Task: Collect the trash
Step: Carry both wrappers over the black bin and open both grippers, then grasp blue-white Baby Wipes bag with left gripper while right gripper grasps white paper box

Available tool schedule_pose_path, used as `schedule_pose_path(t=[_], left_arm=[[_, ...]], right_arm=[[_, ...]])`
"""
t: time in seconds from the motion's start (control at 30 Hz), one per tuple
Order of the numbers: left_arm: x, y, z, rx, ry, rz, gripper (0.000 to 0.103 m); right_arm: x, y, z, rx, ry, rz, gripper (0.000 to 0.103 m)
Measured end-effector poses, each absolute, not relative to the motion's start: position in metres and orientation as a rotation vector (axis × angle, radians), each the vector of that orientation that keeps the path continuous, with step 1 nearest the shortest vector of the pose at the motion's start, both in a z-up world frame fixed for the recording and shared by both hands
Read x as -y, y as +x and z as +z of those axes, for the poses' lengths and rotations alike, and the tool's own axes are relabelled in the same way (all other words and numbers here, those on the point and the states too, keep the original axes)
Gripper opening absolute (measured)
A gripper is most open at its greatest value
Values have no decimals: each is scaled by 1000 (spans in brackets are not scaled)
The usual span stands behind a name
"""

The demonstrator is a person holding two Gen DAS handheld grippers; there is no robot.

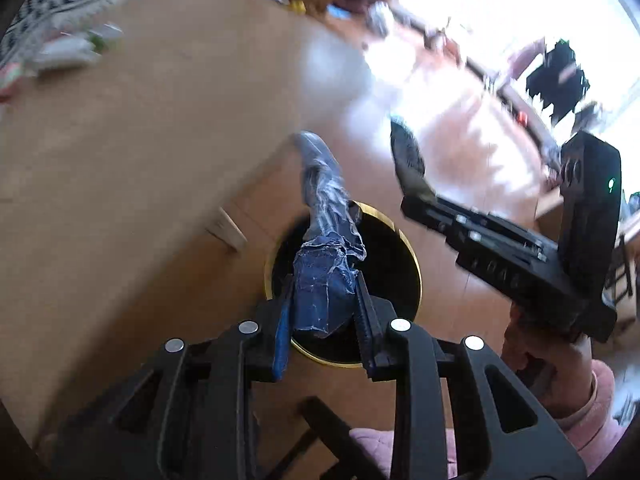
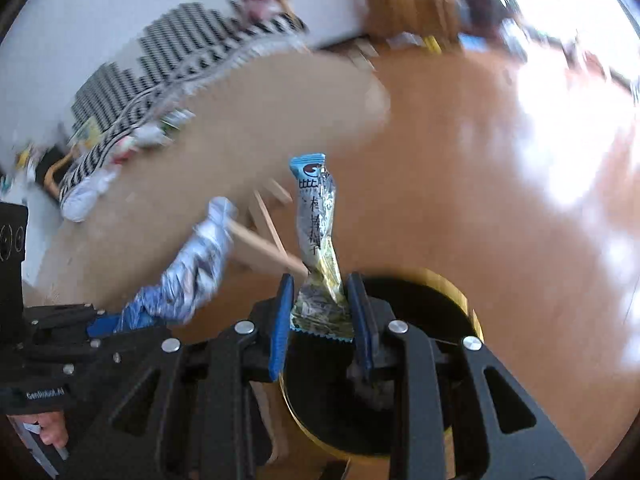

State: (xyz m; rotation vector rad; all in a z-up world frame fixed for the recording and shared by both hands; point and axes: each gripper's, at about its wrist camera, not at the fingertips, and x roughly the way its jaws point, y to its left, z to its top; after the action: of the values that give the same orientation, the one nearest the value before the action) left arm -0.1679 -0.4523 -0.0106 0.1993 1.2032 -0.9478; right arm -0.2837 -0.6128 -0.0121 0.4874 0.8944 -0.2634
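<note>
My left gripper (image 1: 324, 300) is shut on a crumpled blue wrapper (image 1: 324, 240) and holds it over the black trash bin with a gold rim (image 1: 416, 264). The right gripper body (image 1: 520, 248) shows at the right of that view. My right gripper (image 2: 318, 312) is shut on a light blue and silver snack wrapper (image 2: 318, 232) that stands up between the pads, above the same bin (image 2: 460, 292). The left gripper's wrapper (image 2: 192, 268) shows at the left of the right wrist view.
A round wooden table (image 1: 140, 160) lies left of the bin, with more wrappers (image 1: 68, 50) at its far edge by a black-and-white patterned cloth (image 2: 160, 60). Wooden floor (image 2: 500, 200) with bright window glare lies to the right. A wooden chair frame (image 2: 264, 240) stands under the table.
</note>
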Motion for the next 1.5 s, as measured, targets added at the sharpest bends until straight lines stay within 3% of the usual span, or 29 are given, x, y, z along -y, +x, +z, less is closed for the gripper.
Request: schedule_pose_path(t=[0.33,0.4,0.47,0.5,0.63,0.97,1.27,1.5], left_arm=[[488,-177,-39,-1276,292,-940,27],[491,-180,-41,-1257,312,-953,34],[490,-184,-41,-1243,355,-940,96],[489,-184,-38,-1219,359,-932,97],[480,-174,-17,-1163,341,-924,97],[380,-114,53,-1008,257,-714,97],[213,-43,65,-966,28,-356,97],[130,7,67,-956,-58,-180,97]], right_arm=[[647,-322,-55,-924,643,-273,28],[650,-324,-55,-919,665,-260,32],[661,-328,-56,-918,720,-271,77],[669,-331,-57,-916,764,-290,96],[691,-344,-45,-880,789,-427,96],[659,-316,-16,-860,401,-657,96],[564,-199,31,-816,287,-276,96],[508,-113,59,-822,156,-116,96]])
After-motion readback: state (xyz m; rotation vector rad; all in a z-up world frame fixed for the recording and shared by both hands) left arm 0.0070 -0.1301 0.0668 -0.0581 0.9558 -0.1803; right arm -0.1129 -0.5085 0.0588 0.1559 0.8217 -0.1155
